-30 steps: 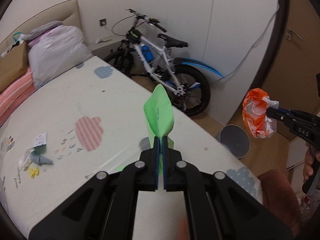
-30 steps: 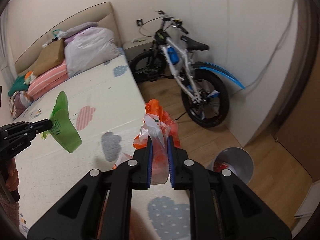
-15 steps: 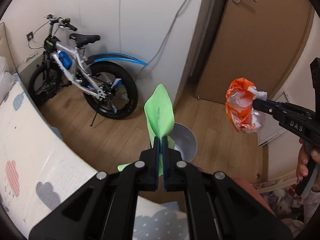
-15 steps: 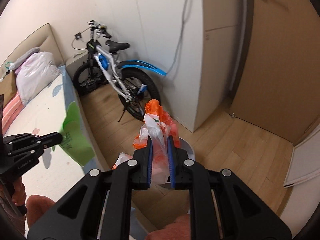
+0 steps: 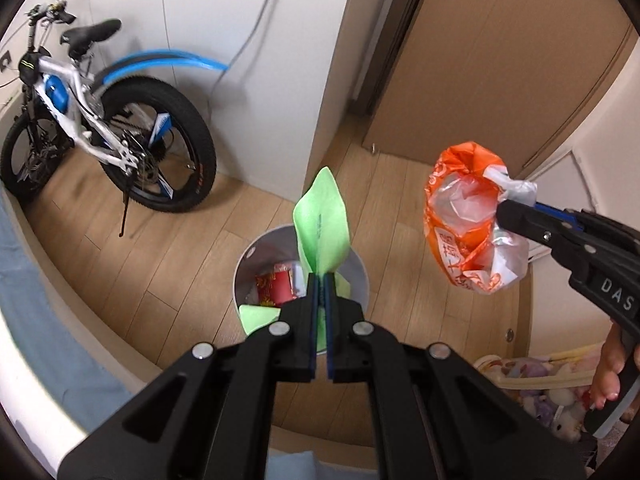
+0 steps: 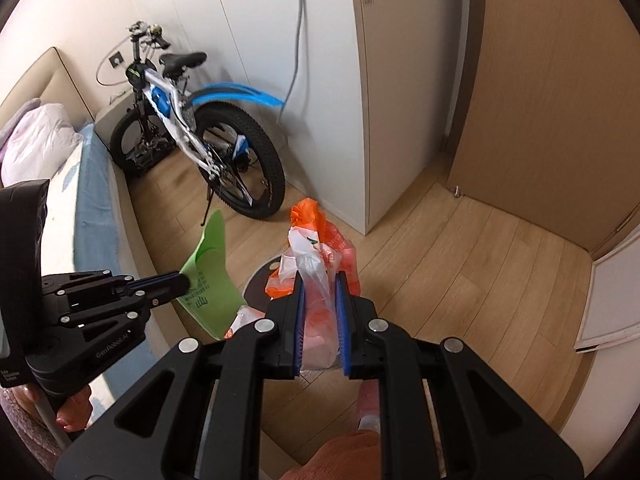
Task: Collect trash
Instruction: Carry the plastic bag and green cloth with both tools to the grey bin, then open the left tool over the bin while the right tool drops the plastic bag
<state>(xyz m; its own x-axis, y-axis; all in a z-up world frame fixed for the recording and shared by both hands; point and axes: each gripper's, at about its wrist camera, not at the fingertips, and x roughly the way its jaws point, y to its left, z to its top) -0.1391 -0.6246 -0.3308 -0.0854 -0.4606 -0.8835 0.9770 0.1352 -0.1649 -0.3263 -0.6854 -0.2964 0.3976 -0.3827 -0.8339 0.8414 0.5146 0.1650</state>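
Green wrapper point(image 5: 320, 224) clamped in left gripper point(image 5: 320, 280) right over the bin point(image 5: 360, 276), orange bag point(image 5: 468, 224) pinched in right gripper point(image 6: 320, 280) beside it, ready for dropping.

Two grippers point(image 5: 319, 280) point(image 6: 320, 280), one green wrapper point(image 5: 321, 222), one orange bag point(image 5: 464, 220), one bin point(image 5: 256, 256), one bicycle point(image 5: 100, 120)

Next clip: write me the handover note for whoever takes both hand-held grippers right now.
Left hand-held gripper: shut on the green wrapper, held above the trash bin.
Right hand-held gripper: shut on the orange-and-clear plastic bag, in the air beside the bin, to its right in the left wrist view.
Done: both pieces picked up; the bin already holds red packaging.
Left: drop the wrapper, bring the bag over the bin and let it go.
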